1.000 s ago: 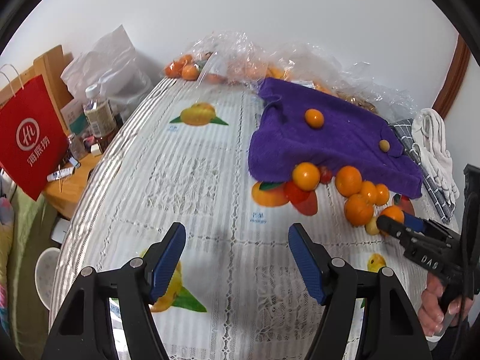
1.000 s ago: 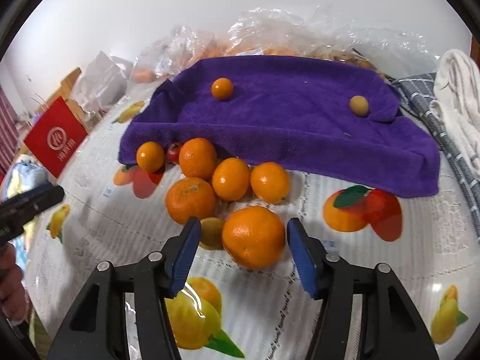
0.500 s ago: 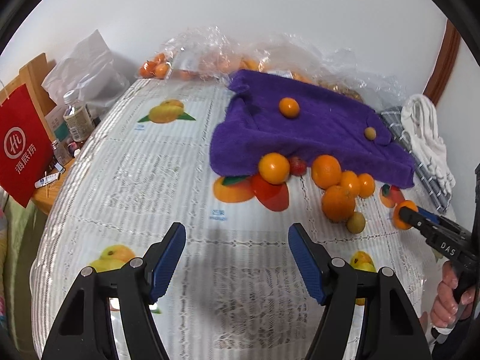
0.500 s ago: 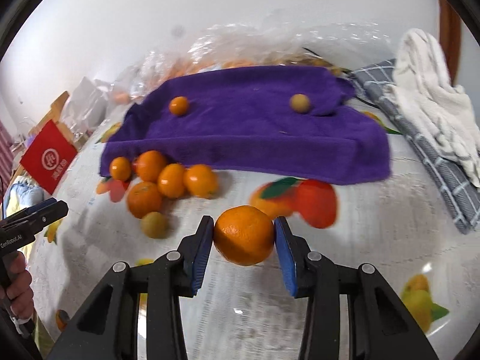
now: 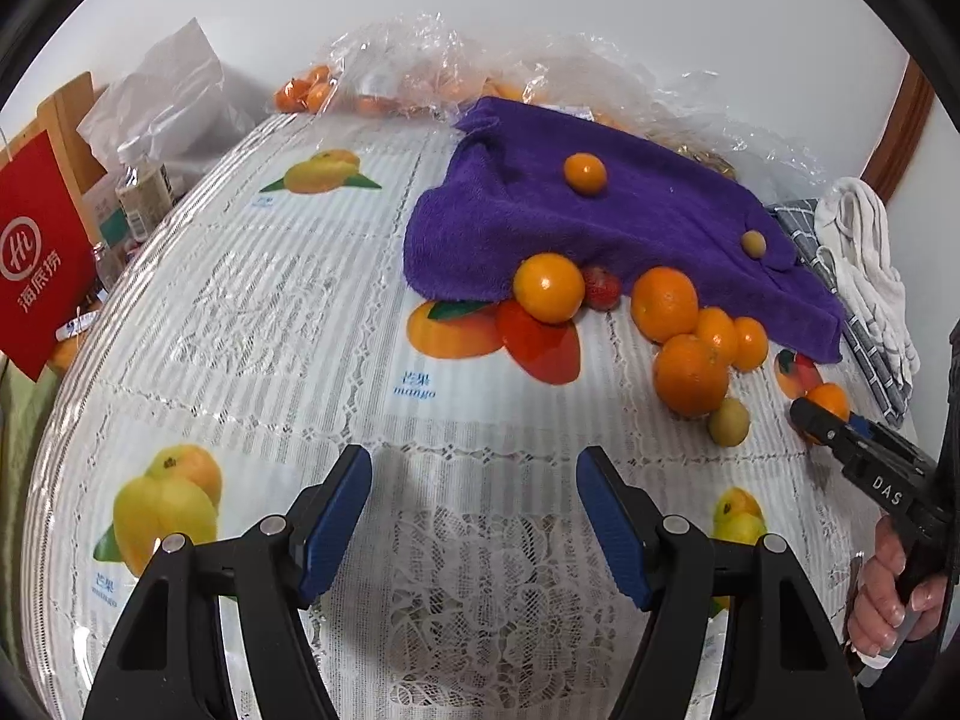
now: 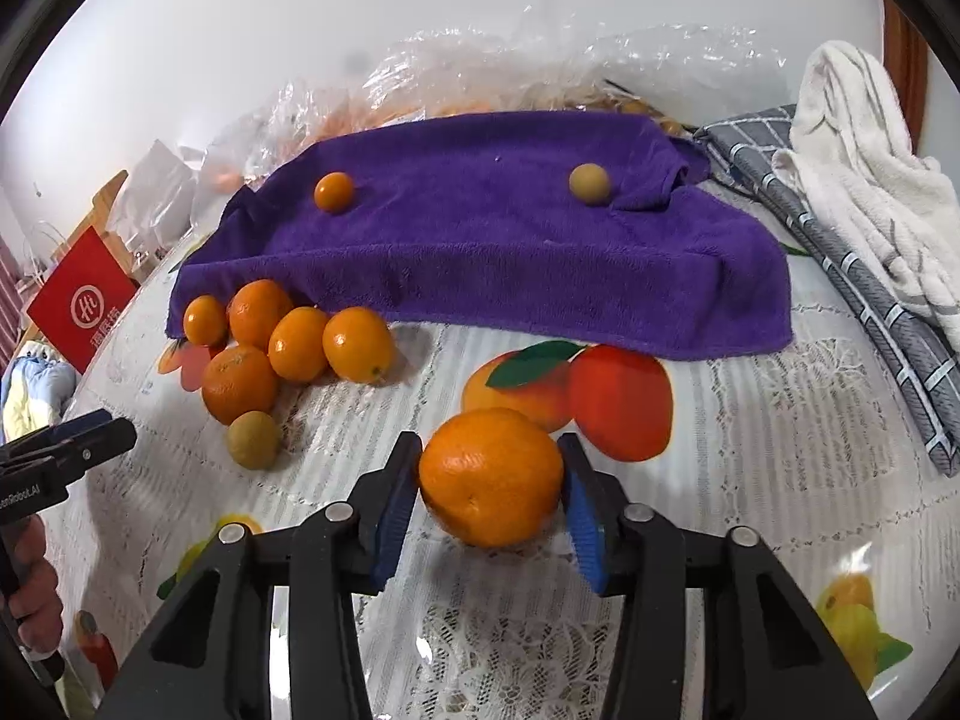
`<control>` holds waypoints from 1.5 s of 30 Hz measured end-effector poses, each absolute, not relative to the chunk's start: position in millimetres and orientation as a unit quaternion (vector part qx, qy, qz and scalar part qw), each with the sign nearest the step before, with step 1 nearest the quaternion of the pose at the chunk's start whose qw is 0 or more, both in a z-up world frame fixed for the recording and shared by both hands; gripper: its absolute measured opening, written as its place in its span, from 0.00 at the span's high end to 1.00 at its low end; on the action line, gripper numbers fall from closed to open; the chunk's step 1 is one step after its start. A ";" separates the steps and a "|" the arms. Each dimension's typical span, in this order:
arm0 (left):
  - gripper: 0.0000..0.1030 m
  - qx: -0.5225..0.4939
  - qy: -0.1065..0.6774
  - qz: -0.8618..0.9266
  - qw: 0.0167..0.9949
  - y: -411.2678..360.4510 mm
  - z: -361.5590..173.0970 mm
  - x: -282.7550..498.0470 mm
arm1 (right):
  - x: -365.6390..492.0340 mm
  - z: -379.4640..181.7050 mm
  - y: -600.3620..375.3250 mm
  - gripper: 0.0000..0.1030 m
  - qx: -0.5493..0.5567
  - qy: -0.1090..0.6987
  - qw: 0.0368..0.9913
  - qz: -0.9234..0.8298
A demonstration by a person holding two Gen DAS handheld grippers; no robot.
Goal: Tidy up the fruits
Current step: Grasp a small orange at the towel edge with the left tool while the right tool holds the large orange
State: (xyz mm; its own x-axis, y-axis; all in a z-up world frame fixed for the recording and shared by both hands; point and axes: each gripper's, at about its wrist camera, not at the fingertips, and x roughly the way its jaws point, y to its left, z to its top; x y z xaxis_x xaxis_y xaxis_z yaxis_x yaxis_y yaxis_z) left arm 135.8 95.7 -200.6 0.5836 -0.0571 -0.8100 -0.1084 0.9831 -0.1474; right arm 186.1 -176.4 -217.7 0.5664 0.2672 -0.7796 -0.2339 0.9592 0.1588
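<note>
One large orange (image 6: pixel 491 476) sits clamped between the two blue pads of the right tongs (image 6: pixel 489 495), both pads pressed against its sides, so the fruit fills the gap and bulges forward past the fingertips. It is held just over the bench (image 6: pixel 750 480), above the lace-and-fruit-print cover, in front of the printed red and orange mango picture. In the left wrist view the same orange (image 5: pixel 828 401) shows only as a small part beyond the tip of the right tongs (image 5: pixel 825 420) at the right edge.

The left tongs (image 5: pixel 474 516) stand wide apart with nothing between the pads, hovering over bare cover well short of the fruit.

A cluster of five oranges (image 6: pixel 288 339) lies to the left of the held one, against the front edge of the purple towel (image 6: pixel 480 252), with a greenish-brown round fruit (image 6: pixel 252 439) just beside the nearest of them. On the towel rest a small orange (image 6: pixel 334 192) toward the left and a small tan fruit (image 6: pixel 590 183) toward the right, well apart. A red fruit (image 5: pixel 601 288) peeks out at the towel's edge in the left wrist view. Clear plastic bags (image 6: pixel 480 72) lie behind the towel, and a white cloth (image 6: pixel 858 180) over a grey checked cloth (image 6: pixel 852 288) to its right.
</note>
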 end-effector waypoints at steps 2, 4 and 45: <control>0.33 -0.084 0.455 0.017 0.886 95.4 -204.8 134.2 | 184.6 -217.9 -177.5 0.59 0.021 0.441 0.886 0.143; 0.33 -0.070 0.453 0.023 0.888 92.4 -206.4 132.6 | 183.1 -217.7 -178.4 0.59 0.022 0.439 0.887 0.144; 0.68 -0.121 0.370 -0.064 0.919 78.8 -199.5 183.3 | 177.7 -211.2 -195.7 0.59 0.018 0.409 0.901 0.144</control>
